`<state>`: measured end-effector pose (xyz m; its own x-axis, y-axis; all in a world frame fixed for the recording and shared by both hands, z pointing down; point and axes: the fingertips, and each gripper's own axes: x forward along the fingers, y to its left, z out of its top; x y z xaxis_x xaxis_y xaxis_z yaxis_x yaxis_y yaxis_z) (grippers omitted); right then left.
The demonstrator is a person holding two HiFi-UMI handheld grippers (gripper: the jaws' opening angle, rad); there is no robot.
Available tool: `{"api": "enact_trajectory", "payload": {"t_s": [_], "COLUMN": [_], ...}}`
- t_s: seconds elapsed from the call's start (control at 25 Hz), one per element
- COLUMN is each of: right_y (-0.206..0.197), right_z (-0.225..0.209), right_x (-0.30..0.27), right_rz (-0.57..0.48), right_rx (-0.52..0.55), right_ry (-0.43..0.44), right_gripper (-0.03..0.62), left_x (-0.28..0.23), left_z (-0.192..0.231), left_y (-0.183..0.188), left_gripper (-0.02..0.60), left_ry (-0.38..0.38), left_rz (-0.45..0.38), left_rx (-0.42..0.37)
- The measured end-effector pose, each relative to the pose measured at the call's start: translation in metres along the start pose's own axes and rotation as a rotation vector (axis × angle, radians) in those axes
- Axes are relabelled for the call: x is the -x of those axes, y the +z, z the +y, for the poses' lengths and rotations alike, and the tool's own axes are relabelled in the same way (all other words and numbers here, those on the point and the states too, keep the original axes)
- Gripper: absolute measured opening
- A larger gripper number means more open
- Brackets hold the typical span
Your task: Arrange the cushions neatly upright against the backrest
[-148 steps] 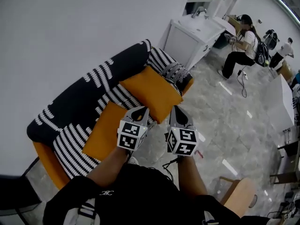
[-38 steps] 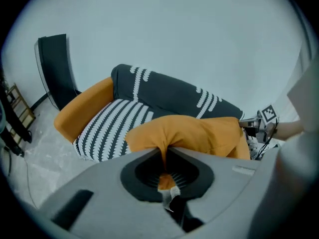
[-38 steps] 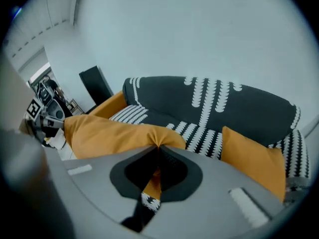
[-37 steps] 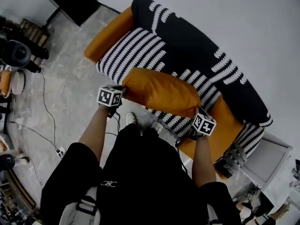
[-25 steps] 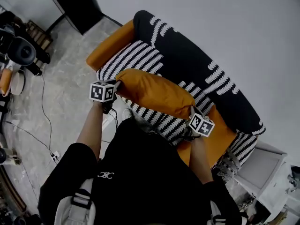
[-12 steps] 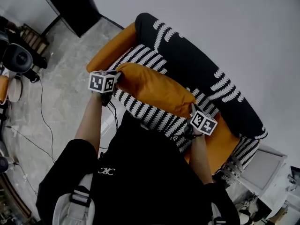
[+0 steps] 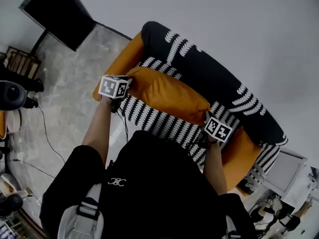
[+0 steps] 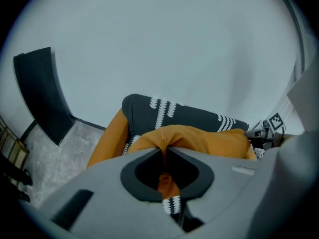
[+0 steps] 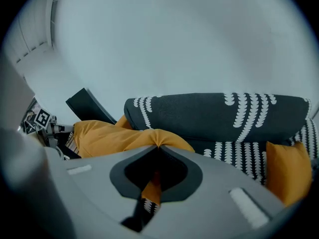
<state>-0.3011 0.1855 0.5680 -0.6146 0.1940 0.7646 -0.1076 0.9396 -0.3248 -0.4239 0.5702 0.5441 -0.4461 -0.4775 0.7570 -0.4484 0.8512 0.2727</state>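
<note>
Orange cushion (image 7: 169, 96) gripped at both ends, held across the sofa (image 7: 219, 81) seat.

The left claw (image 7: 126, 83) is closed down tight on a bunched corner of soft fabric at the cushion's 9 o'clock end, and the right claw (image 7: 206, 116) is clamped just as tightly on the puckered corner at its 4 o'clock end. The cushion is plump and oblong, creased where it is pinched, and is stretched between the two claws over the striped seat (image 7: 152, 121), just in front of the backrest (image 7: 199, 66). The backrest is dark and rounded, with white scalloped stripes; the seat carries the same knit-like pattern. A second orange cushion (image 7: 242, 151) is seen lying at the sofa's 4 o'clock end.
</note>
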Motion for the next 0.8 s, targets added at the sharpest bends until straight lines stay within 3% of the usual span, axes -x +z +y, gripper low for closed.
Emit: {"api": "enact_trajectory", "payload": {"t_s": [0.36, 0.56, 0.8], "right_y": [0.015, 0.021, 0.051], "right_z": [0.045, 0.043, 0.028], "right_x": [-0.070, -0.102, -0.138], "right_rz": [0.082, 0.130, 0.102], "right_rx": [-0.071, -0.104, -0.099], "right_ry": [-0.085, -0.138, -0.157], "right_gripper": [0.018, 0.018, 0.025], "left_x": [-0.055, -0.095, -0.142], "left_z": [0.087, 0.111, 0.132], "left_y": [0.045, 0.056, 0.068], "left_gripper": [0.021, 0.023, 0.024], "left_ry": [-0.047, -0.085, -0.102], "left_rz": [0.141, 0.239, 0.268], "left_rx": [-0.064, -0.100, -0.050]}}
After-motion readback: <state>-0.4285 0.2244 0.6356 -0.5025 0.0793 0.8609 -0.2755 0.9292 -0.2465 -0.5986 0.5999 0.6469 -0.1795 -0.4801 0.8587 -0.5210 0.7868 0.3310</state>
